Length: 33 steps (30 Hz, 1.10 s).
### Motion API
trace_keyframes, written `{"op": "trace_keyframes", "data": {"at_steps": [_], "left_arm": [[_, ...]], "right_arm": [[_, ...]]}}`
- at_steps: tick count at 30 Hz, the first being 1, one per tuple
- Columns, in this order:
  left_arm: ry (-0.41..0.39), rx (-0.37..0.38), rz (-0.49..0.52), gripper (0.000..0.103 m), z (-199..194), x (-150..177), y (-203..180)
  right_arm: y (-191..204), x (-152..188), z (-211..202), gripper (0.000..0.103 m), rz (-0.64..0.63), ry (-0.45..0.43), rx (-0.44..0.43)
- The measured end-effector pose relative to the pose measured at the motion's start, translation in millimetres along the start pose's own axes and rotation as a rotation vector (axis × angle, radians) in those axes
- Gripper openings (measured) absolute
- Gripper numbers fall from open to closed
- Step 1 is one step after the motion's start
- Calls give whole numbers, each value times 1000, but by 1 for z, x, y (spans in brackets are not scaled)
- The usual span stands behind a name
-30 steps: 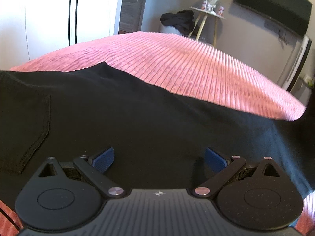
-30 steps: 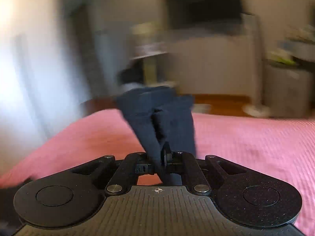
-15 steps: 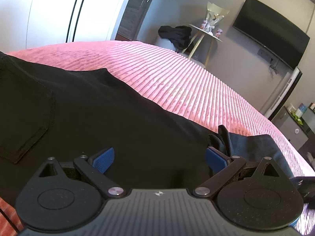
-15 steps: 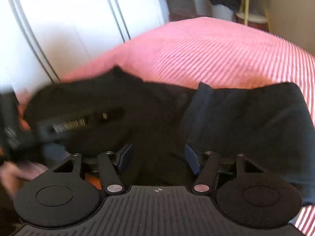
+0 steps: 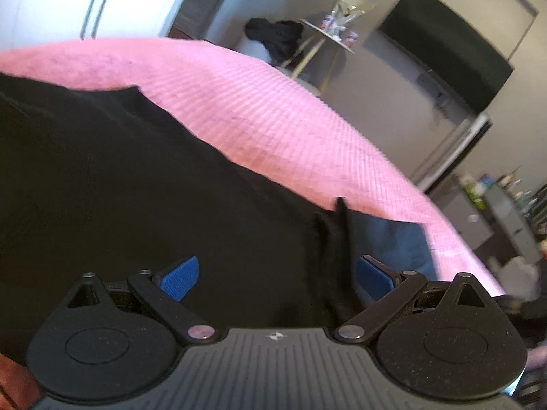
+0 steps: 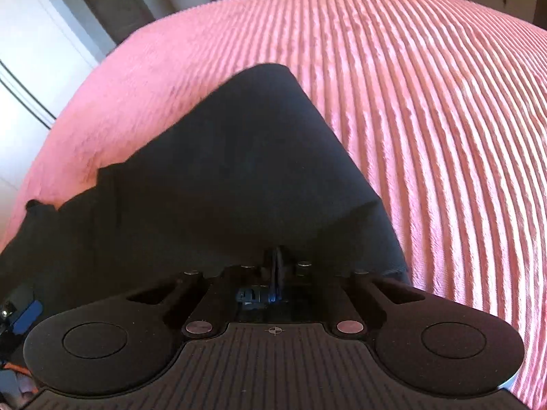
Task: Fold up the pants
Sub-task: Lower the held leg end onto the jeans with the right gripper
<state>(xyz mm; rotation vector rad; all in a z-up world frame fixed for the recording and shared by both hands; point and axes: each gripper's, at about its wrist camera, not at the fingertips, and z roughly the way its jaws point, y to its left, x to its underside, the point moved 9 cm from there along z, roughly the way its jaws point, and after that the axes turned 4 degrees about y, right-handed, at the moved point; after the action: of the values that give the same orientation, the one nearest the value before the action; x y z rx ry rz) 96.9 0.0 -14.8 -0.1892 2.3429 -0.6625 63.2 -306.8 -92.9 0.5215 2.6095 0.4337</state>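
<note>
L tool (image 5: 277,275) agape, R tool (image 6: 275,266) closed

The right gripper (image 6: 277,266) let go of the black pants (image 6: 218,171), came down toward the pink bedspread (image 6: 427,119), and its jaws have just closed on their folded edge.

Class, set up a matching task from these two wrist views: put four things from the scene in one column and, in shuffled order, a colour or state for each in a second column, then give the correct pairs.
Column 1
1. pants
2. bedspread
3. left gripper
4. right gripper

Column 2
A. jaws wide apart, blue pads showing
B. pink and ribbed
C. black, lying on the bed
D. jaws closed together at the cloth's edge

Pairs: 1-C, 2-B, 3-A, 4-D
</note>
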Motion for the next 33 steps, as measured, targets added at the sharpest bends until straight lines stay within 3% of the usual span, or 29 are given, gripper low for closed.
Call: {"op": "trace_keyframes", "data": {"at_steps": [4,8,10,13,18,22,27,28,31,33], "left_arm": [[51,97,-84,99,10,2,-15],[147,151,-180,99,36,7,-22],[197,168,-218,99,52,10,-23],[213,222,-277,99,67,11,-24],[248,333,-371,94,79,11,-27],[312,413,-418,61,89,20,-32],[349,283,-351,14,113,31,-39],[350,261,-334,9,115,31,-40],[315,264,-285,9,101,23,-41],[267,256,-227,9,80,8,-38]], "right_arm": [[6,-6,3,15,38,-12,-42],[6,-7,-3,16,66,-23,-71],[5,-7,-4,22,82,-32,-95],[5,-8,-6,34,98,-48,-155],[7,-12,-11,38,136,-76,-254],[11,-13,-13,37,136,-90,-293],[11,-14,-14,32,156,-97,-330],[10,-15,-13,30,161,-97,-330],[8,-16,-17,30,178,-119,-337],[6,-18,-25,39,189,-156,-374]]}}
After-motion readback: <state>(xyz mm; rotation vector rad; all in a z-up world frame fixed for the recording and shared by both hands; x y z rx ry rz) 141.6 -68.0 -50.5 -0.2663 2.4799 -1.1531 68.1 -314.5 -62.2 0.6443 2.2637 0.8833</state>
